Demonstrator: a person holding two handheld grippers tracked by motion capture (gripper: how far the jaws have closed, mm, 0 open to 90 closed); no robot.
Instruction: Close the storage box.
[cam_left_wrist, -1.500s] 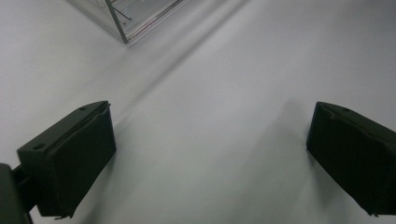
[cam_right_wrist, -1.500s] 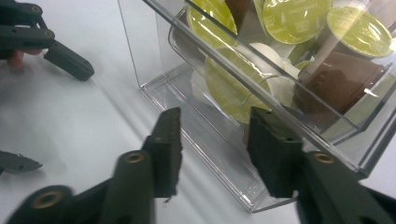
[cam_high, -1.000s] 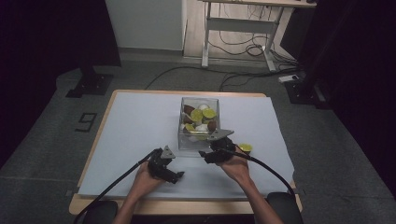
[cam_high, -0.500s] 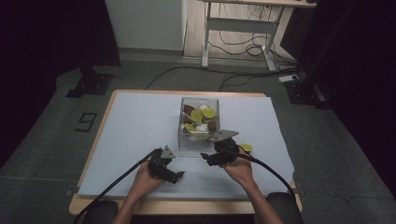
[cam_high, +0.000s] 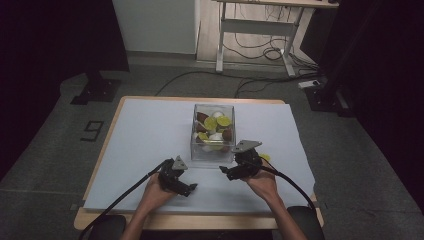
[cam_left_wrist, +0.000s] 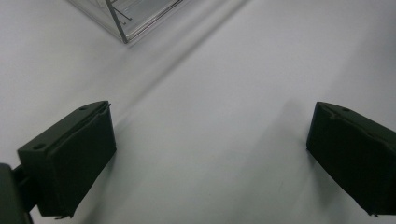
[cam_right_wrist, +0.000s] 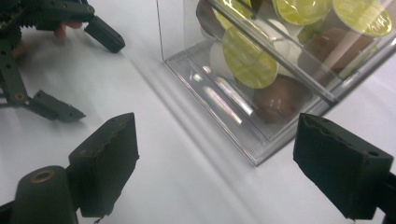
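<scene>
My right claw has just been opening and now stands wide with nothing between its jaws, hovering by the near right corner of the clear plastic box of green, brown and white coffee capsules, which sits mid-table toward the far edge. My left claw also gapes empty over bare table near the front edge. One green capsule lies loose beside the box. The capsules look light, rigid and slick; I'd pinch one across its body under the rim.
</scene>
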